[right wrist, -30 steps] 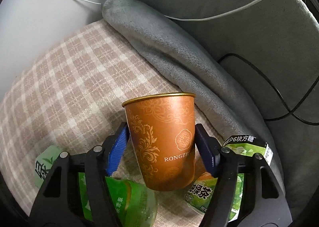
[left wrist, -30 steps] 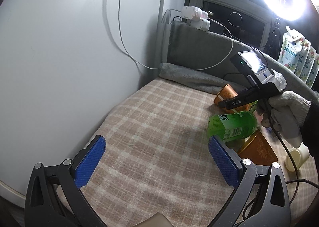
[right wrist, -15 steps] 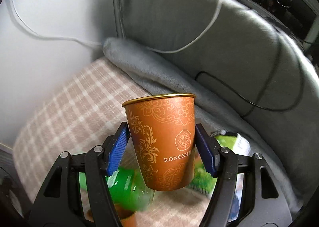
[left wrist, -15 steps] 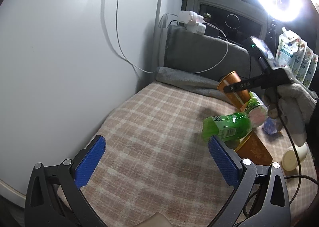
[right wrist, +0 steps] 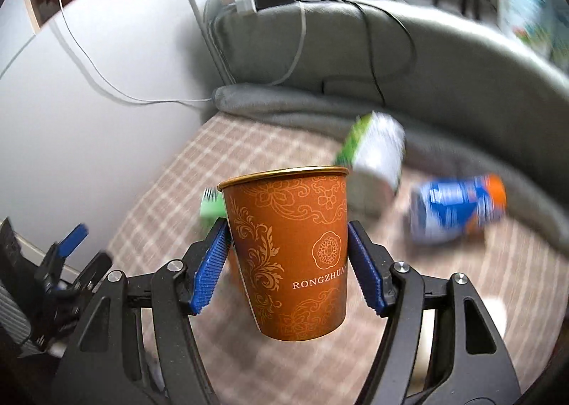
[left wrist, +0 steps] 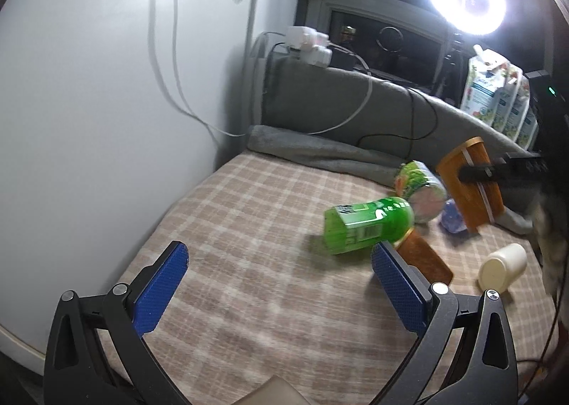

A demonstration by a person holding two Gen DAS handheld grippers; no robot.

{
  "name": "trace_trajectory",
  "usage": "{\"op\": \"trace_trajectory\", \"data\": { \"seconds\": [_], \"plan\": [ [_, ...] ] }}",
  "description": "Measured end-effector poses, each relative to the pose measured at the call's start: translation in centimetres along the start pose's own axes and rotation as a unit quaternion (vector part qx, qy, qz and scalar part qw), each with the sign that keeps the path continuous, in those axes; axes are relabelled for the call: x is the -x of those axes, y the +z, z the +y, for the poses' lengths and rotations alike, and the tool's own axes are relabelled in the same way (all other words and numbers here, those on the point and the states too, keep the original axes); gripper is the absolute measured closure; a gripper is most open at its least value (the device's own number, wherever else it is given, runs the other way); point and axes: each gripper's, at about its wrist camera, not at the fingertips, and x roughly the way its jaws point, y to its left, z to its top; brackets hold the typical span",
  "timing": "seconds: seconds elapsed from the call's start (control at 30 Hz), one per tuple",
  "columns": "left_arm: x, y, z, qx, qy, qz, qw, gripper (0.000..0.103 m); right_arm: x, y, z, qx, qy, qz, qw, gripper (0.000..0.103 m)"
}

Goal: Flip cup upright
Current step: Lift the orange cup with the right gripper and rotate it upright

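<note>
**Cup held mouth-up above a crowded tabletop**

The right gripper [right wrist: 288, 268] pinched the orange cup [right wrist: 290, 259] by its sides, rim up, clear of the plaid tabletop [left wrist: 249, 262]. The left gripper [left wrist: 281, 287] hung with fingers spread, holding nothing. Risk: the thin wall could buckle or slip, or the cup could land on the green bottle [left wrist: 368, 225] and tip.

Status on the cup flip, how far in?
Done: the orange cup is gripped and lifted off the plaid blanket. In hand: right gripper clamps it, rim up but tilted in the left view. Left: set it down upright and release. Left gripper is open, idle.
</note>
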Motion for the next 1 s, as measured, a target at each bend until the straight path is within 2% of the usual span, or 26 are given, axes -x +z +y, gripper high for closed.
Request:
{"op": "trace_trajectory", "data": {
  "seconds": [0.2,0.37,0.47,0.63,0.83,0.87,0.9,0.93,1.0],
  "plan": [
    [0.1,-0.5,-1.9,-0.018,-0.033,0.011,0.9992,0.001,1.1,-5.1,-2.3,-0.081,0.03,0.01,0.996,0.034],
    [0.0,-0.8,-3.0,-0.022,-0.061,0.027,0.9975,0.001,0.9,-8.8,-4.0,-0.143,0.044,0.023,0.988,0.034],
    [-0.2,-0.9,-3.7,-0.023,-0.077,0.04,0.996,0.002,0.5,-10.6,-5.4,-0.189,0.057,0.031,0.98,0.034],
    [-0.6,-1.3,-4.6,-0.027,-0.099,0.059,0.9929,0.002,-0.4,-12.8,-7.0,-0.239,0.06,0.044,0.968,0.034],
    [-0.8,-1.6,-6.0,-0.032,-0.126,0.08,0.9882,0.002,-1.3,-13.6,-7.7,-0.256,0.061,0.056,0.963,0.033],
    [-0.9,-1.7,-6.2,-0.033,-0.131,0.083,0.9874,0.002,-1.6,-13.6,-7.6,-0.251,0.058,0.058,0.964,0.03],
    [-0.8,-1.7,-6.5,-0.035,-0.135,0.086,0.9864,0.002,-1.6,-13.6,-7.5,-0.246,0.057,0.059,0.966,0.021],
    [-0.9,-1.7,-6.7,-0.036,-0.14,0.089,0.9855,0.002,-1.6,-13.5,-7.4,-0.242,0.058,0.057,0.967,0.017],
    [-0.9,-1.7,-7.1,-0.039,-0.148,0.095,0.9837,0.002,-1.2,-13.3,-7.3,-0.234,0.058,0.05,0.969,0.013]
  ]
}}
